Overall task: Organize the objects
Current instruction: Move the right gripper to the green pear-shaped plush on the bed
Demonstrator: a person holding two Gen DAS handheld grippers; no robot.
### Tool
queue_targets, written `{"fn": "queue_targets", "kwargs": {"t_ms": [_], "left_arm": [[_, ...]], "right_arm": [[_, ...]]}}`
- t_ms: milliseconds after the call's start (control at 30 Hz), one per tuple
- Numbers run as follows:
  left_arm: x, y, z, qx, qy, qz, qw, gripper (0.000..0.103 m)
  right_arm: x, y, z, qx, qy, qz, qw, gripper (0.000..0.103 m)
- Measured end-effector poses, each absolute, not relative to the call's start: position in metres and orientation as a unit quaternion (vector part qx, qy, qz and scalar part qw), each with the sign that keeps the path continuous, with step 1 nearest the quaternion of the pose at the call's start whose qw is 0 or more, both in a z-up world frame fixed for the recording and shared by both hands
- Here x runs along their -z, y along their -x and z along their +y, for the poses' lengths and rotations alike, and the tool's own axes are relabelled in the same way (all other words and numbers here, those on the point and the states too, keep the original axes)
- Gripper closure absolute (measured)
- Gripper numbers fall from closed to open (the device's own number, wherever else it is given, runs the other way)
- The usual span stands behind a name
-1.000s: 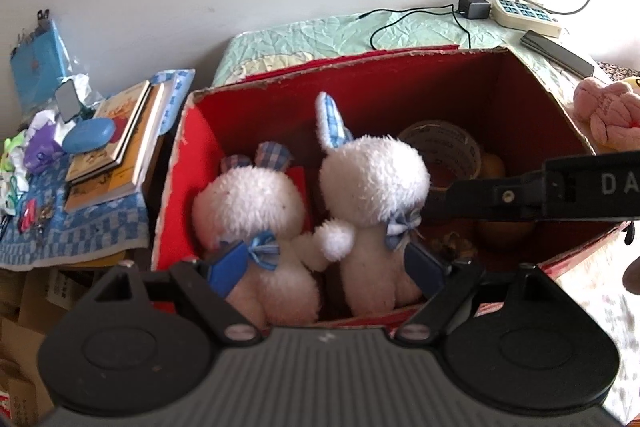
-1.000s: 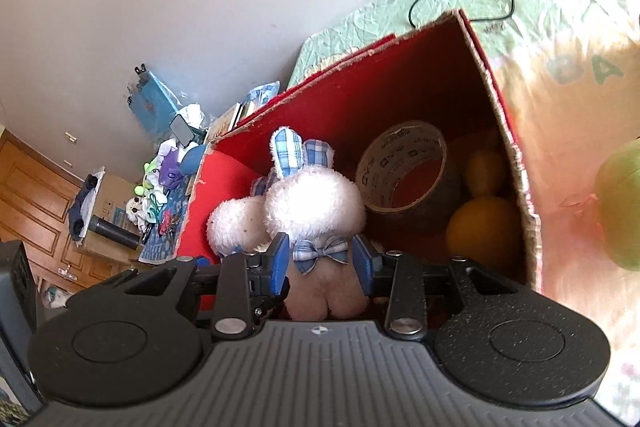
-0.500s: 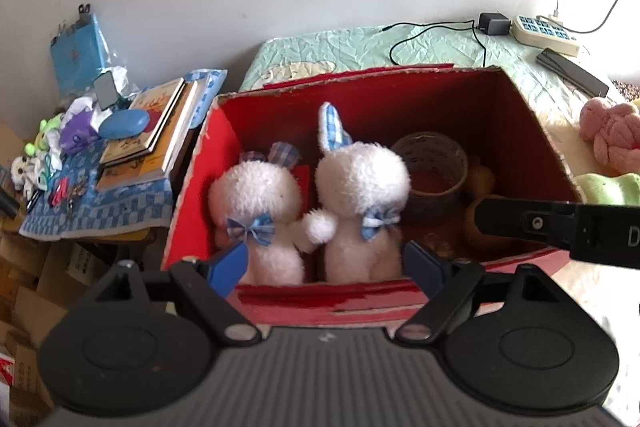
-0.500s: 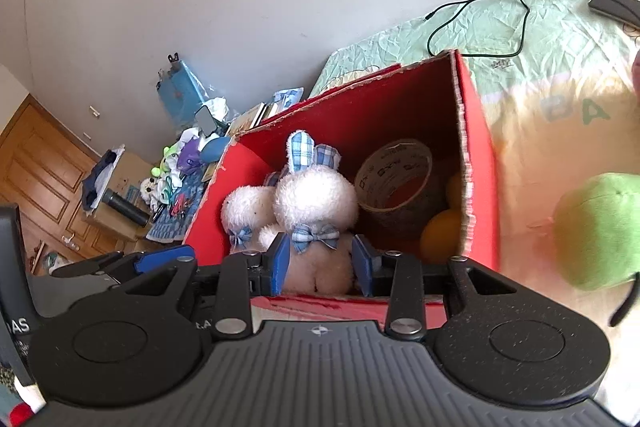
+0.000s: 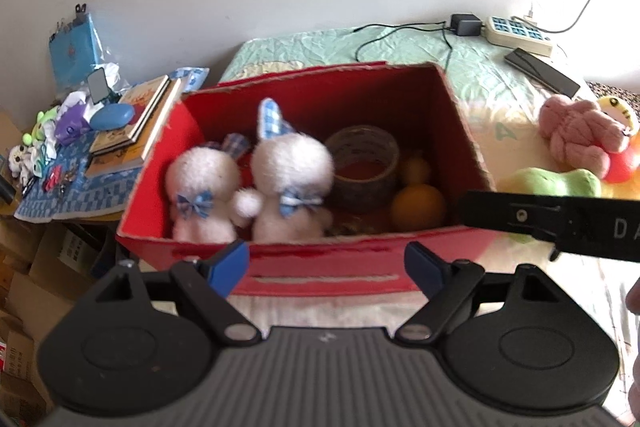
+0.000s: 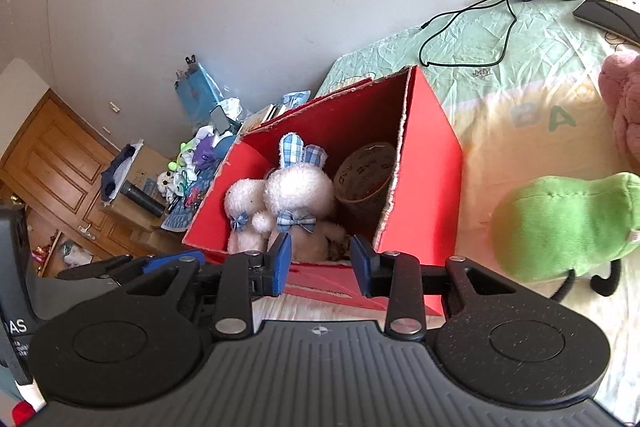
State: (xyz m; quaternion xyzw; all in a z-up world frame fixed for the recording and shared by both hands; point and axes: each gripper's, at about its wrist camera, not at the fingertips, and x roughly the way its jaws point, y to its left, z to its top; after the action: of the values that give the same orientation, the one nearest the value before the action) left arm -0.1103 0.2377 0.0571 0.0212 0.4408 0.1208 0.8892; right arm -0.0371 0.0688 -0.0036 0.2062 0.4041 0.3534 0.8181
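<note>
Bunnies (image 5: 256, 179) in box (image 5: 320, 267), tools empty

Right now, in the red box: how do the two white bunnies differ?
The left bunny sits against the box's left wall; the right bunny sits mid-box beside the tape roll. The right bunny looks bigger and taller. One checked ear of the right bunny stands upright; the left bunny's ears stay low behind its head. Shared: white plush, blue checked bow at the neck, both upright and touching.
</note>
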Motion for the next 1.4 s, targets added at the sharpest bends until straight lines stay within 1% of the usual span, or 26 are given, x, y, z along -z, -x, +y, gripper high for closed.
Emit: {"fn": "queue_targets", "kwargs": {"t_ms": [300,567,867,1100,1233,1400], "left_arm": [[-0.045,0.12,0.198,-0.095,-0.022,0.452,0.886,0.017],[-0.018,0.127,0.154,-0.022,-0.017,0.472,0.881,0.018],[0.013,0.114,0.112,0.036,-0.001,0.486,0.873,0.018],[0.029,0.106,0.101,0.044,-0.007,0.489,0.871,0.018],[0.037,0.105,0.101,0.052,0.004,0.494,0.868,0.018],[0.042,0.113,0.104,0.056,0.01,0.495,0.867,0.018]], "right_arm": [[0.019,0.043,0.041,-0.345,-0.197,0.418,0.817,0.066],[0.045,0.04,0.0,-0.299,-0.204,0.442,0.821,0.066],[0.052,0.027,-0.052,-0.247,-0.222,0.43,0.839,0.066],[0.044,-0.001,-0.074,-0.235,-0.245,0.402,0.851,0.066],[0.045,-0.023,-0.062,-0.244,-0.217,0.396,0.858,0.066],[0.063,-0.055,-0.051,-0.248,-0.214,0.417,0.848,0.067]]}}
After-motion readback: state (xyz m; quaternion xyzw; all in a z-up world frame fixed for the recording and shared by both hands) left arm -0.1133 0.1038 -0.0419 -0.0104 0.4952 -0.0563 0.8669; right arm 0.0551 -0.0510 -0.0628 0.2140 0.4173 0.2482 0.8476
